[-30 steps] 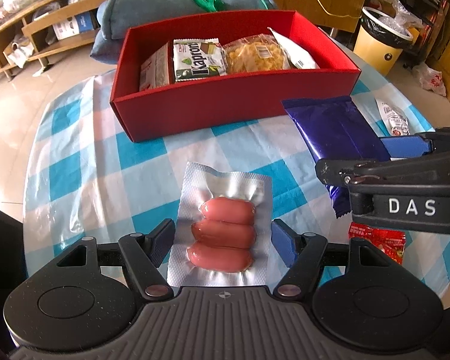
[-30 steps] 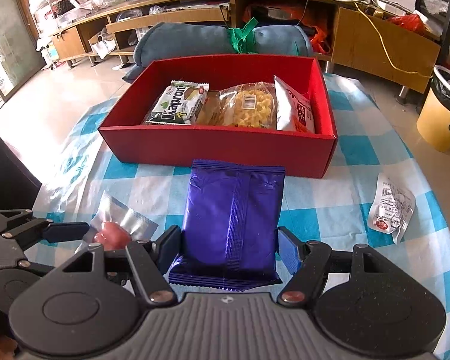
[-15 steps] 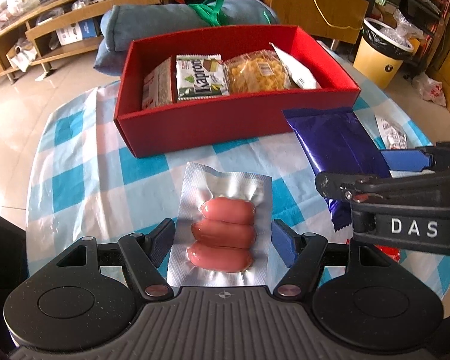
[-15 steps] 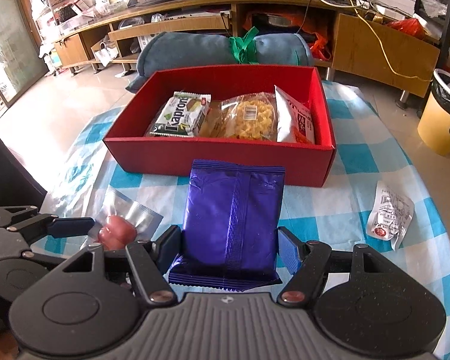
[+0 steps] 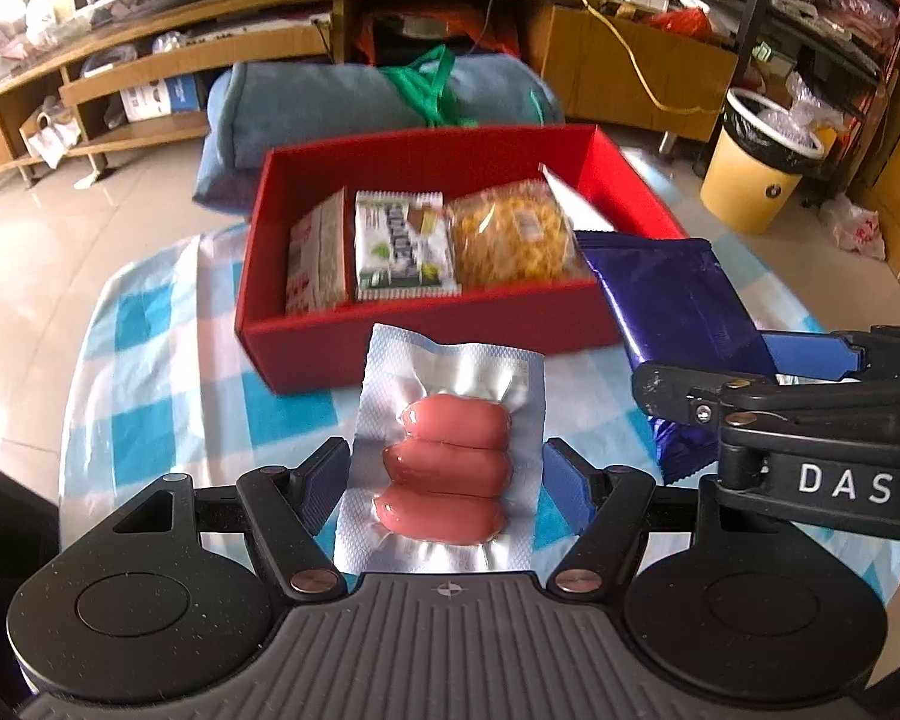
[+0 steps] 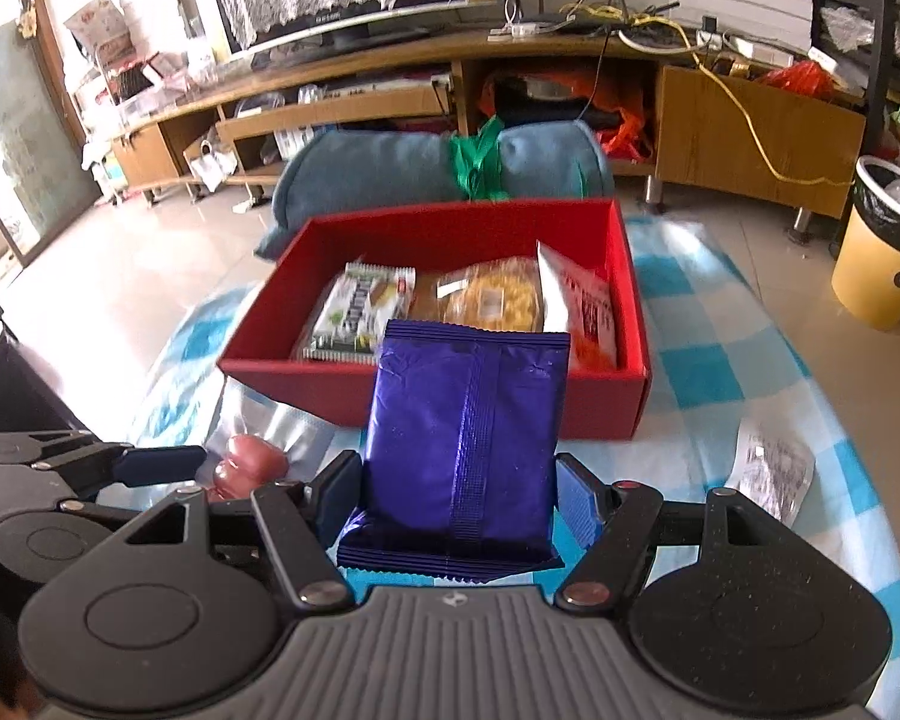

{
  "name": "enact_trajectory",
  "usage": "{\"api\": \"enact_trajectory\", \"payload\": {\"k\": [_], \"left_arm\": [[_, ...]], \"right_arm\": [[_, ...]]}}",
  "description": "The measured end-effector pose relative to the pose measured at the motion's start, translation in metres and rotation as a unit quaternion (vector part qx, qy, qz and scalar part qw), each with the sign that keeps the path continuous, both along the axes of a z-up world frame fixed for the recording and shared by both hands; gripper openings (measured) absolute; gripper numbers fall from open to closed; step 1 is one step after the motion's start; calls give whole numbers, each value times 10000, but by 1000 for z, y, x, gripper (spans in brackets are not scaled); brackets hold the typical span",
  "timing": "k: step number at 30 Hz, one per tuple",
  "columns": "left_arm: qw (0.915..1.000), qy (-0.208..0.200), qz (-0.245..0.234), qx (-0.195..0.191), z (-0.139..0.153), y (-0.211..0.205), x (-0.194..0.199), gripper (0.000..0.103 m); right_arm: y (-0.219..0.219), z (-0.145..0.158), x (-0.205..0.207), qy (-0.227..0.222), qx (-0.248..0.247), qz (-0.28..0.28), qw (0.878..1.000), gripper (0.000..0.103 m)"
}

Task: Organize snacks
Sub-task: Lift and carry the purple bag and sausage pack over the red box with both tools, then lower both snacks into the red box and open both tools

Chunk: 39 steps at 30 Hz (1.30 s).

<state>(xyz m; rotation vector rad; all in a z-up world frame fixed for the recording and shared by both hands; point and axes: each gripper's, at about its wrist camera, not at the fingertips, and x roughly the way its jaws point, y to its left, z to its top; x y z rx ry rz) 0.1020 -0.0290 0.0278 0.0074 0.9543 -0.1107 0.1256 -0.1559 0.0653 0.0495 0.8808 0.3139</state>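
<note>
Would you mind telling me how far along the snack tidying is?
Done: several packets sit in the red cardboard box. In hand: left gripper grips the silver vacuum-packed sausages, right gripper the purple foil packet. Left: boxing both, plus the white packet on the tablecloth.

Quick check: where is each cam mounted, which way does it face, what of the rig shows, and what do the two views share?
Left wrist: on the left gripper, looking forward and down along its fingers at the sausage pack it grips; the right gripper shows at the right edge.
Right wrist: on the right gripper, same forward-down aim, gripping the purple packet; the left gripper shows at lower left.
Shared: red box of snacks, checked tablecloth, rolled blue blanket, yellow bin, both held packs.
</note>
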Motion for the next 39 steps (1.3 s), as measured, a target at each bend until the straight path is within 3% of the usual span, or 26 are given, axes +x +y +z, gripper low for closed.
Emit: {"api": "enact_trajectory", "payload": {"k": [17, 26, 39], "left_arm": [[9989, -313, 306, 174, 17, -8, 72, 76], [9974, -233, 525, 445, 0, -8, 110, 76], [9951, 7, 764, 634, -21, 1, 128, 76]], "right_arm": [[-3, 14, 75, -234, 173, -243, 9993, 64], [3, -5, 115, -117, 43, -266, 9996, 64], [9, -28, 137, 71, -225, -285, 9993, 64]]}}
